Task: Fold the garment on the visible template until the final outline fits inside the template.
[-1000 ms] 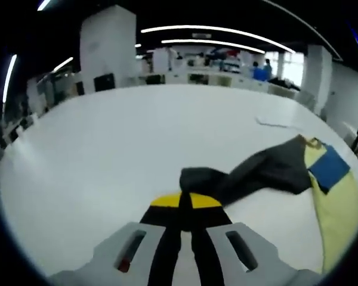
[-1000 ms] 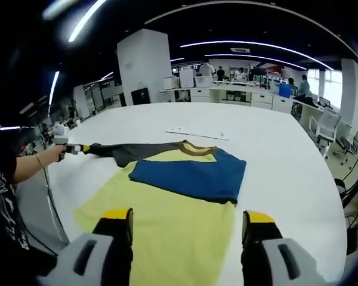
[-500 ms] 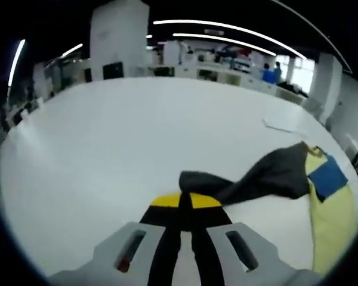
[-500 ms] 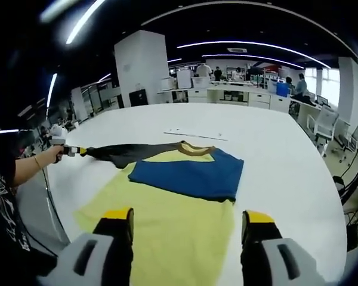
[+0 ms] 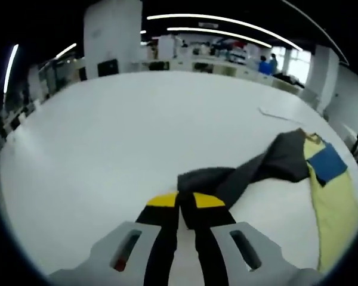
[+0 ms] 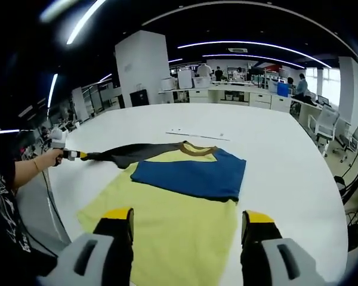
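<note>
The garment lies flat on the white table [image 6: 274,149]. Its yellow body [image 6: 173,220] has a blue part [image 6: 191,176] folded across it. A dark grey sleeve [image 6: 131,154] stretches out to the left. My left gripper [image 5: 185,201] is shut on the end of that sleeve [image 5: 244,173], with dark cloth pinched between its yellow tips. The same gripper [image 6: 74,155] shows far left in the right gripper view, in a person's hand [image 6: 48,159]. My right gripper [image 6: 188,220] hovers open over the yellow body, with nothing between its jaws.
A thin pale strip [image 6: 197,134] lies on the table beyond the collar. The table's near-left edge [image 6: 53,202] runs by the person's arm. An office chair [image 6: 325,128] stands at the right. Desks and people fill the far background.
The left gripper has drawn the sleeve end a little further left and lower, and the cloth now bunches closer to its tips. The right gripper has stayed open and still.
</note>
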### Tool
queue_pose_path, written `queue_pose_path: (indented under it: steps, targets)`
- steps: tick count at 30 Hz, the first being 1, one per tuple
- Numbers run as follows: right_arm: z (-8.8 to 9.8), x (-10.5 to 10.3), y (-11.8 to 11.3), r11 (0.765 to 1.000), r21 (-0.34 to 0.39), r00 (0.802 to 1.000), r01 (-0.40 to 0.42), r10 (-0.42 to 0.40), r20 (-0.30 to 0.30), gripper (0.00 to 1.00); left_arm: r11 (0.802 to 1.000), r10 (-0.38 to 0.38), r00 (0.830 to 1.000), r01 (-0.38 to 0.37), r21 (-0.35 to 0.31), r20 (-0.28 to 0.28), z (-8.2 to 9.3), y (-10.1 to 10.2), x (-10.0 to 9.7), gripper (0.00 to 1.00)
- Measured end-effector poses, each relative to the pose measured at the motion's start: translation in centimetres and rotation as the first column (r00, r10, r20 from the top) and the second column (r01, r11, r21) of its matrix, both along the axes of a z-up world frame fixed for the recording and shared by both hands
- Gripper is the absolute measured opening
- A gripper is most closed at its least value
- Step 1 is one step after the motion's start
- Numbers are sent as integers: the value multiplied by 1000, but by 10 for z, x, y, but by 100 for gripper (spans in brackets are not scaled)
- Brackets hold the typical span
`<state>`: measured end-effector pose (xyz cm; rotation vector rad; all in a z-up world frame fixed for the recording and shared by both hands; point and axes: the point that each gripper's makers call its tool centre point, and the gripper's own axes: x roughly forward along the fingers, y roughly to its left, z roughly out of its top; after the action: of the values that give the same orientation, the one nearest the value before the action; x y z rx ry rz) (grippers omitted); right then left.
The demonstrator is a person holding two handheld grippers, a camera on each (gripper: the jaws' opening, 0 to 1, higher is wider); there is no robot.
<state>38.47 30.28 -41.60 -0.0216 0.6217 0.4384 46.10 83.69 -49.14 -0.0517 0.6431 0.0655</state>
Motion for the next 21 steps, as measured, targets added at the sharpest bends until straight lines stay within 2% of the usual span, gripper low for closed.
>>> queue_pose_path:
  steps: [2,6,8,12,15,19,20,21]
  targets:
    - [0,0,-1,1000,0,1000,3,-3,-1,73,1000,-18,1000,18,4,5,0,0,-1,12]
    - [0,0,0,1000,-1,1000,4,-4,-1,73,992,-117,991,113,60,69,10,-3,-3,21]
    - [-1,0,-1,1000,-1,1000,2,-2,-4,73,983,-161,985,155,96,62,9,-5,-8,26]
    - [-3,0,1,1000,-3,1000,-3,3,-10,73,971,-213,976,205,126,51,8,-8,-11,32]
    - [-4,0,3,1000,-2,1000,-5,5,-10,73,948,-276,959,261,181,61,13,-12,-9,35]
    - [-6,0,4,1000,-1,1000,1,-1,-14,73,898,-362,932,346,271,10,11,-16,-6,35]
    - [-6,0,5,1000,0,1000,2,-2,-15,73,884,-374,927,359,300,-10,9,-16,-4,34]
    - [-7,0,5,1000,2,1000,5,-5,-17,73,878,-374,927,361,314,-18,9,-14,-4,32]
